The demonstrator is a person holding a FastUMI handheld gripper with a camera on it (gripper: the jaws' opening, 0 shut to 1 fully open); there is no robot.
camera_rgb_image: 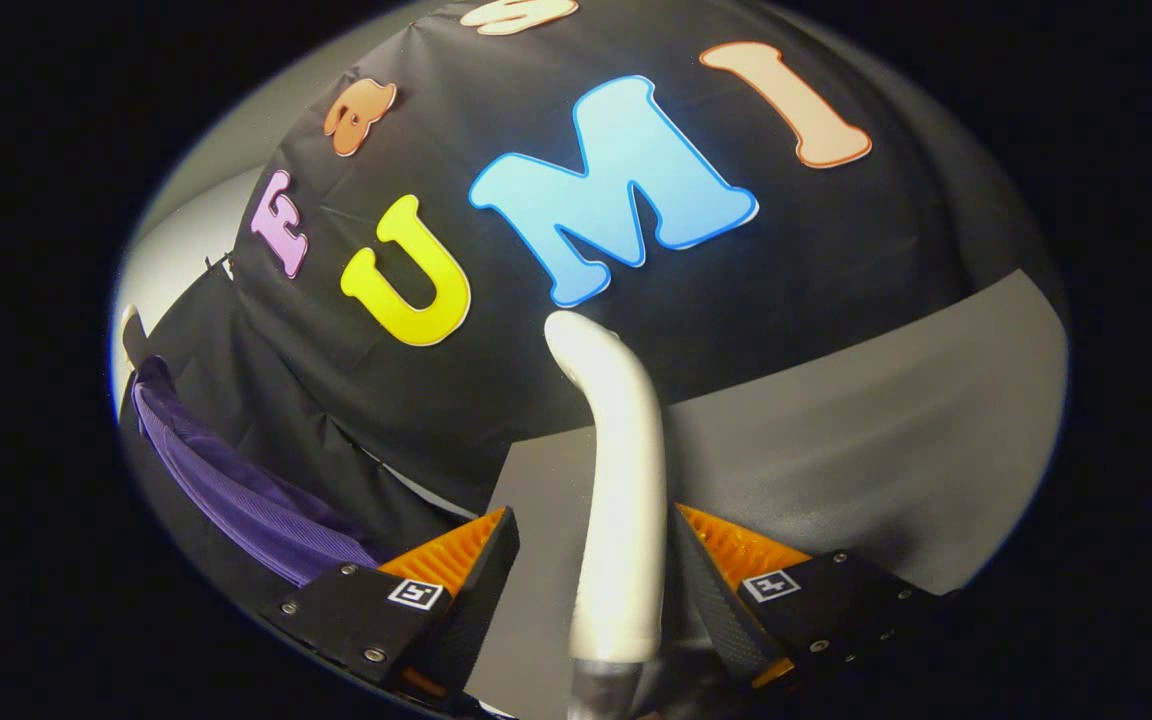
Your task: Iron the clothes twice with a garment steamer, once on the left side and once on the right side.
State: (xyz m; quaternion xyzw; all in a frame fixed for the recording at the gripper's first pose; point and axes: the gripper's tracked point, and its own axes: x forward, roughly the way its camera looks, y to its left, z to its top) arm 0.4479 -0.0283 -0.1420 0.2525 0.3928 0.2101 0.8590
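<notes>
The white handle of the garment steamer [621,480] rises between my fingers and curves over at its top. My gripper [594,520] is shut on it, holding it by its lower part. The right finger lies against the handle, and a thin strip of grey surface shows beside the left fingertip [481,545]. The purple garment [236,490] hangs well off to the left, beyond the left finger, with a pale hanger end [128,325] at its top. The steamer is not touching the garment. The whole scene appears tilted.
A grey tabletop [866,440] spreads out ahead and to the right of the fingers. The black cloth wall [786,280] stands behind it. A pale wall [186,230] shows beyond the cloth, above the garment.
</notes>
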